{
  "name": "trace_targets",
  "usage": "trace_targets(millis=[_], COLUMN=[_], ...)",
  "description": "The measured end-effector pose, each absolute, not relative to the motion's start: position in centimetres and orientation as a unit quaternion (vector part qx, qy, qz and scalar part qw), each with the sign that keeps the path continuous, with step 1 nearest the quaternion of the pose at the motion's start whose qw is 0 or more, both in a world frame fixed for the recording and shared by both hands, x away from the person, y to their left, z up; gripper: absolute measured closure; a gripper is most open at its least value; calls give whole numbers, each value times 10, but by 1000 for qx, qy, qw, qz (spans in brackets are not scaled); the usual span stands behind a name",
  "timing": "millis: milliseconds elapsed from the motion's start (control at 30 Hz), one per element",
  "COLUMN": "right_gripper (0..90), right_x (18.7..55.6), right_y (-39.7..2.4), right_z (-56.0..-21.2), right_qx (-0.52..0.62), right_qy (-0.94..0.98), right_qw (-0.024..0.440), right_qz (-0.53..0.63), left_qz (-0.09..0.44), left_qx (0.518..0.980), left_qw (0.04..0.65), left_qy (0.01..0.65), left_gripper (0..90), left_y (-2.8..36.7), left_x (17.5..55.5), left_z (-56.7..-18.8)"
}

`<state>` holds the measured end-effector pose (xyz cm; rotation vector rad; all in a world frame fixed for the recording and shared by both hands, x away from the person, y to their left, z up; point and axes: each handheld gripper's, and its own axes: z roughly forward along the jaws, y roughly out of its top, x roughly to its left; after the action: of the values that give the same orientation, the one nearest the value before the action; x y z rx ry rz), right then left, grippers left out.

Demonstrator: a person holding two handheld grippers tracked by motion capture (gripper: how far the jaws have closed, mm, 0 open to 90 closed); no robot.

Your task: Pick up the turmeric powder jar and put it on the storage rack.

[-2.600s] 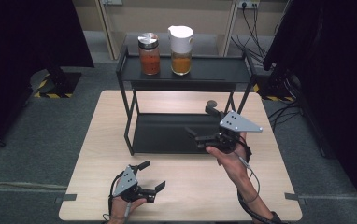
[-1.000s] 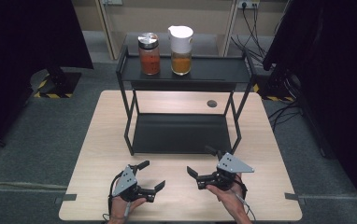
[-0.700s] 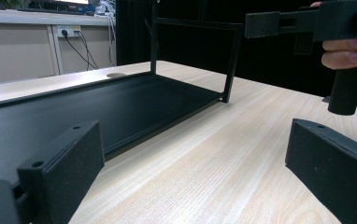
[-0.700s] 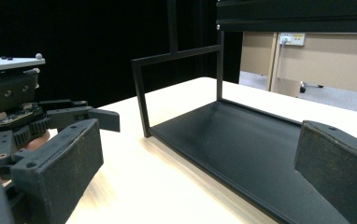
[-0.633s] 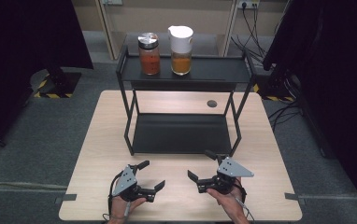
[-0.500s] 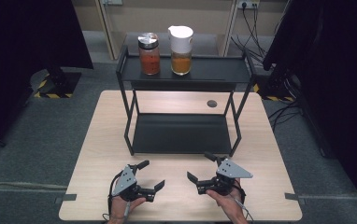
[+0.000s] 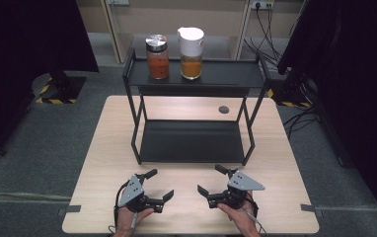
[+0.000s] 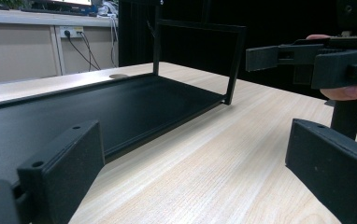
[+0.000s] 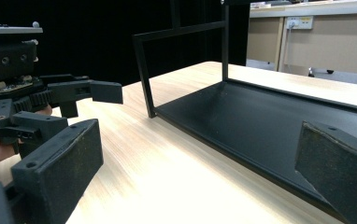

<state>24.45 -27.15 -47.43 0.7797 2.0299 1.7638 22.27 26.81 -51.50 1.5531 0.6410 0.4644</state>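
The black rack (image 7: 191, 140) stands mid-surface, both jars (image 7: 157, 56) on its top shelf at 12 o'clock. The right hand-held gripper (image 7: 212, 180) has withdrawn to 5 o'clock, beside the left hand-held gripper (image 7: 159, 185); both gape wide, empty, suggesting placing is finished.

Left gripper (image 7: 158, 184) and right gripper (image 7: 210, 180) sit low, side by side, jaws spread wide and empty, each held in a hand.
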Motion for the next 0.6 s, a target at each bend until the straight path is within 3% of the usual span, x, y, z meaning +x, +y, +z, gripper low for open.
trace_targets(millis=[600], right_gripper=[16], right_x=[244], right_y=[-270], right_z=[-478], right_qx=[279], right_qy=[715], right_qw=[163], right_qz=[619], left_qz=[204], left_qx=[681], left_qw=[645], left_qy=[279], left_gripper=[37], left_y=[268], left_x=[221], left_z=[-515])
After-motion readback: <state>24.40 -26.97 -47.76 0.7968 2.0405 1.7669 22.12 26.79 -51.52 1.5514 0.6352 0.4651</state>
